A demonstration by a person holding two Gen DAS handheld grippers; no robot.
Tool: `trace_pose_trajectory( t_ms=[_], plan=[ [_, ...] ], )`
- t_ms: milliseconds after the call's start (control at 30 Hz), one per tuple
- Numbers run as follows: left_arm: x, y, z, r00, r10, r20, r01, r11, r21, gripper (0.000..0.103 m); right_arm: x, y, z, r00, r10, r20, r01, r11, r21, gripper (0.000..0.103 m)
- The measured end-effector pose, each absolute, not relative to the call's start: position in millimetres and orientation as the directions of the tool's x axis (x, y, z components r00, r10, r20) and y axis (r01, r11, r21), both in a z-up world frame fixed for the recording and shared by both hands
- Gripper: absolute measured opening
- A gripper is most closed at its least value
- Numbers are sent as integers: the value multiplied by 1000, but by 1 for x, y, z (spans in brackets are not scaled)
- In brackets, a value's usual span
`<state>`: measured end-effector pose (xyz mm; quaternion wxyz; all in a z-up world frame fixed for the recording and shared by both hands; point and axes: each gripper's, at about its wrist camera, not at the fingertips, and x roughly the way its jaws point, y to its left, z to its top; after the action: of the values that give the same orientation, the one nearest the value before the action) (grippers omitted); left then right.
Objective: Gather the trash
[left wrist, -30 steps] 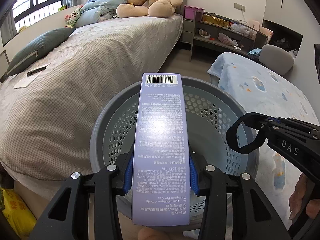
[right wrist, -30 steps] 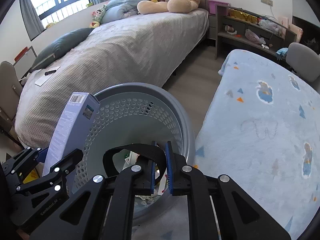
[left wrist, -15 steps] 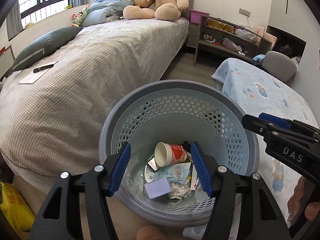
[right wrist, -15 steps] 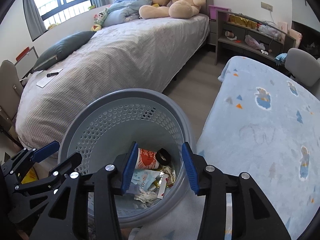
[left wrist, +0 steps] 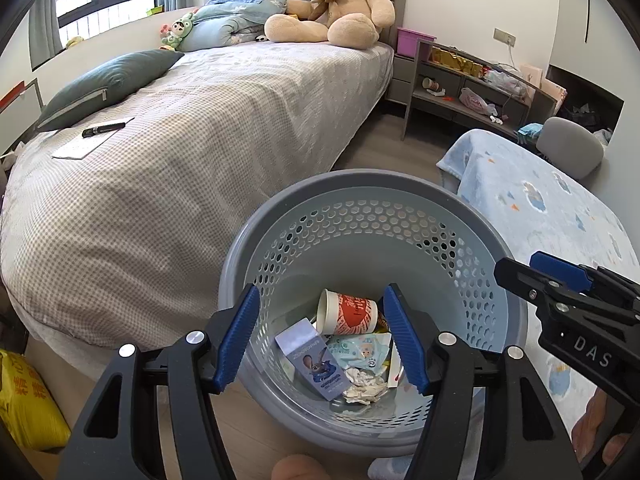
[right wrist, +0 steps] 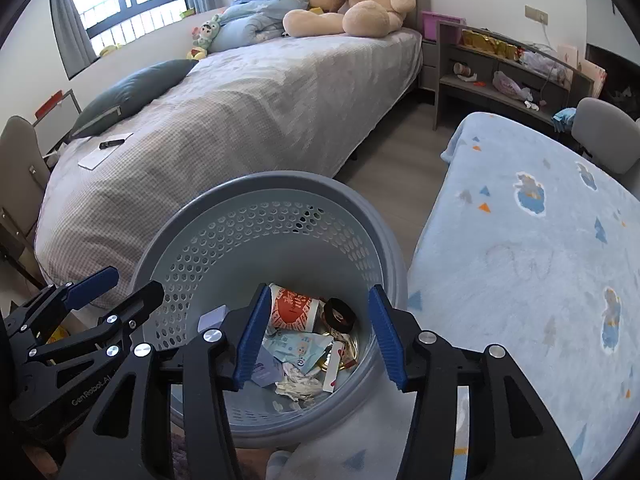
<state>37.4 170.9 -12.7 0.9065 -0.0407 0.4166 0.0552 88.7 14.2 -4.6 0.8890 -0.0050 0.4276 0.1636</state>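
1. Box that stood clamped in the left gripper a second ago now lies in the basket, lower centre of the left view, beside the paper cup.
2. Left gripper: jaws have just been opening, now apart, nothing between the pads, hanging over the basket mouth.
3. Black tape roll that the right gripper pinched earlier now sits at the basket bottom, right of the cup.
4. Right gripper: jaws have just been opening too, now apart and empty, lower centre of the right view.
5. Judgement: both drops done; both hands free to fetch more. Bed at left shows a paper and pen, possibly next.
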Motion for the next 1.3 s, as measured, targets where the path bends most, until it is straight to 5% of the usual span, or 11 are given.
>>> trace_pose_trajectory(
  t_ms=[1300],
  plan=[
    [36, 181, -11, 649, 140, -747, -216, 976, -5, 83, 79, 14, -3, 599, 258, -758, -269, 957, 113, 81]
  ],
)
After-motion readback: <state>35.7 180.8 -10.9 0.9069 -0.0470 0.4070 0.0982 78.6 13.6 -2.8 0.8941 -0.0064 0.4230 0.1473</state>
